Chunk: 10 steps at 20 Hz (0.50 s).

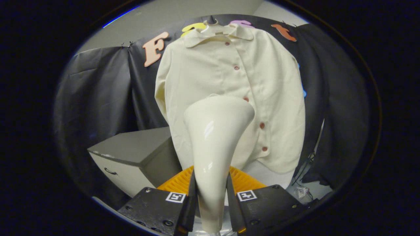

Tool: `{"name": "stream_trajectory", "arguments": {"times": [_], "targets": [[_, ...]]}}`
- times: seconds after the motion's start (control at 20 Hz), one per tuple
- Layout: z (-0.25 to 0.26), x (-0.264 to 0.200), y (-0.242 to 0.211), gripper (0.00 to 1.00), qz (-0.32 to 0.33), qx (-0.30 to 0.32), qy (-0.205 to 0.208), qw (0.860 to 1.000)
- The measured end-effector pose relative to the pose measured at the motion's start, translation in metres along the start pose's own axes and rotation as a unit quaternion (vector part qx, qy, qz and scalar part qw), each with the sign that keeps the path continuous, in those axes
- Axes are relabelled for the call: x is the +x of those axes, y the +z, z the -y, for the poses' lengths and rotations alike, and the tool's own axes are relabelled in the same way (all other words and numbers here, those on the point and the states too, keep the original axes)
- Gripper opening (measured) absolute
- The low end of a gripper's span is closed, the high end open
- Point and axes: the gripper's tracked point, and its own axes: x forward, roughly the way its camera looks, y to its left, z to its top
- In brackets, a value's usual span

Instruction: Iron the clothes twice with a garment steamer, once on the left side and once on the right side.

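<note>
A cream button-up shirt point(210, 75) hangs on a hanger against the booth's black cloth wall, its front facing me with a row of reddish buttons down the middle. My gripper point(211, 190) is shut on the glossy cream garment steamer point(215, 141), both fingers pressing its handle. The steamer's wide head points up and forward, sitting in front of the shirt's lower middle, a little left of the button line. Whether the head touches the fabric I cannot tell.
A grey-topped cabinet point(131, 150) with a drawer handle stands low to the left of the shirt. Some cables point(303, 191) lie on the floor at the lower right, under the shirt's hem.
</note>
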Motion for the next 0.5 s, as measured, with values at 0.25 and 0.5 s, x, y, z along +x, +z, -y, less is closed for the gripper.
{"name": "stream_trajectory", "arguments": {"times": [0.25, 0.5], "targets": [[0.019, -0.004, 0.096, 0.43, 0.077, -0.005, -0.027, 0.997], [0.059, 0.014, 0.159, 0.43, 0.127, 0.045, -0.06, 0.989]]}}
